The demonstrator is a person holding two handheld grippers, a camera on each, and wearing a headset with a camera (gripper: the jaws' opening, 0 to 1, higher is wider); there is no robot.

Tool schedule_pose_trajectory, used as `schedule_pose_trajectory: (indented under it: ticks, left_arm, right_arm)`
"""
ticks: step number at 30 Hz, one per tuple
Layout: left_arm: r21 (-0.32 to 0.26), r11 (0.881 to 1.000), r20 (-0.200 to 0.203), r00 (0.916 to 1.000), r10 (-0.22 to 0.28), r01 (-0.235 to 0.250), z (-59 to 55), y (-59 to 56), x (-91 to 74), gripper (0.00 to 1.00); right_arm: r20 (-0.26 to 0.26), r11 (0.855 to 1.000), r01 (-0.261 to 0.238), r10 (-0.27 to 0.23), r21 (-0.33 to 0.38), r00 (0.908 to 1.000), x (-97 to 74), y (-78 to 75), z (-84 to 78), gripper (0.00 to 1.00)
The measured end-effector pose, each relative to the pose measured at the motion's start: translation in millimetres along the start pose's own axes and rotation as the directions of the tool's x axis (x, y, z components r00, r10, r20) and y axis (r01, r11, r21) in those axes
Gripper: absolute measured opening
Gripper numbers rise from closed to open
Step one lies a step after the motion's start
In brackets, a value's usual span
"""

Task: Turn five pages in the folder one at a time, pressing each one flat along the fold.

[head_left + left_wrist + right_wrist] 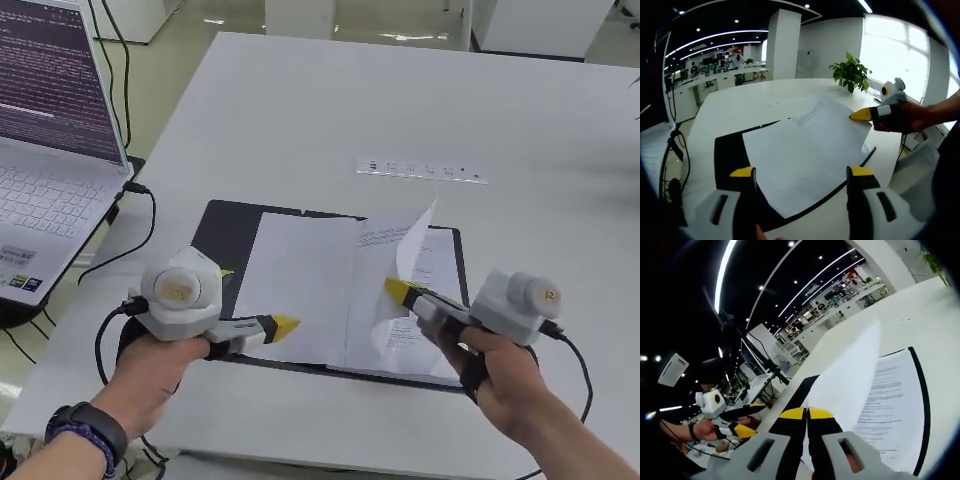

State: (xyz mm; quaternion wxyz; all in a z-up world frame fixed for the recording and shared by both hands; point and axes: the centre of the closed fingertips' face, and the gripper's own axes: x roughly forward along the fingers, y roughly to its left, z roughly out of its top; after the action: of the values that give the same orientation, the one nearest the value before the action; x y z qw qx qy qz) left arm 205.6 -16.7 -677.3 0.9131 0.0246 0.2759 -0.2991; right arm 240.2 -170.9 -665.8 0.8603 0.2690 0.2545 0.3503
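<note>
A black folder [222,232] lies open on the white table, with white pages on both sides. My right gripper [398,291] is shut on the edge of one page [412,250], which stands lifted and curled above the right-hand printed sheet [441,262]. The same lifted page [850,380] rises between the closed yellow tips in the right gripper view. My left gripper [283,326] is open, hovering over the lower left page [300,280] with nothing between its fingers [743,173]. In the left gripper view, the page [800,150] lies ahead and the right gripper [860,115] is beyond it.
An open laptop [50,150] sits at the left with cables [140,240] trailing beside the folder. A power strip [420,170] lies on the table [330,100] behind the folder. A potted plant [851,75] stands at the table's far end.
</note>
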Motion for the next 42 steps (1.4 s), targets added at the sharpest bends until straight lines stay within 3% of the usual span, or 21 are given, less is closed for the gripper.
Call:
schedule_pose_trajectory:
  ticks: [13,20,34,42]
  left_arm:
    - [-0.026,0.999,-0.004,0.9993,0.036,-0.036,-16.4,23.9,-20.8,0.73]
    - [-0.023,0.999,-0.005,0.9990,0.044,-0.044,-19.2,29.0,-29.4,0.73]
    - [-0.045,0.997,0.004,0.9978,0.067,-0.066,-24.7,39.4,-39.9,0.73]
    - [-0.049,0.996,0.011,0.9968,0.079,-0.078,-24.0,46.6,-46.0,0.73]
  right_arm:
    - [-0.059,0.998,-0.063,0.063,0.005,0.9963,39.7,29.3,-18.9,0.00]
    - [-0.096,0.995,-0.097,0.097,0.010,0.9906,59.0,45.0,-31.4,0.00]
    - [-0.163,0.991,-0.122,0.128,0.046,0.9782,90.3,57.1,-62.2,0.00]
    - [-0.225,0.991,-0.113,0.127,0.072,0.9661,105.4,54.2,-86.0,0.00]
